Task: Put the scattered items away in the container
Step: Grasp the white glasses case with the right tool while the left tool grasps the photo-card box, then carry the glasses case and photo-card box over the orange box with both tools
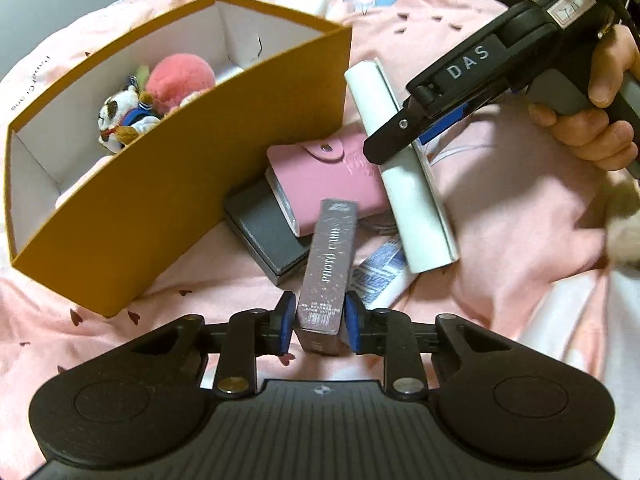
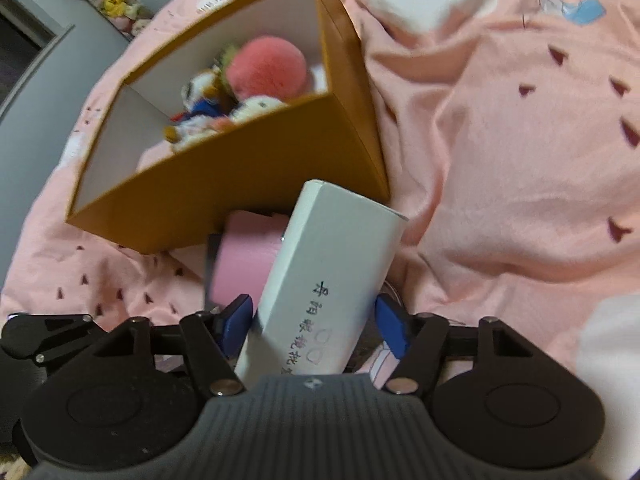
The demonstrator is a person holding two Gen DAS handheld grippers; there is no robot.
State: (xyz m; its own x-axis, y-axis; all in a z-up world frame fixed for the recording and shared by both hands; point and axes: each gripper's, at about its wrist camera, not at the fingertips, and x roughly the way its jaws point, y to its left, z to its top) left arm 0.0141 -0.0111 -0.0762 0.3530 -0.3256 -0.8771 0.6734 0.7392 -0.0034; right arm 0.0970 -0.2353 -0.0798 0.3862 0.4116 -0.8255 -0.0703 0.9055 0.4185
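You're clamping the dark photo-card box (image 1: 326, 272) in your left gripper (image 1: 316, 320) and the white carton (image 2: 320, 280) between the right gripper's (image 2: 314, 326) jaws, both long axes pointing toward the orange container (image 1: 160, 184) lying just beyond.

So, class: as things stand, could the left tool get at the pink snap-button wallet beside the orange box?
Probably not yet. The left tool is already clamped on a dark maroon photo-card box, whose far end overlaps the pink snap-button wallet. It would need to drop that first.
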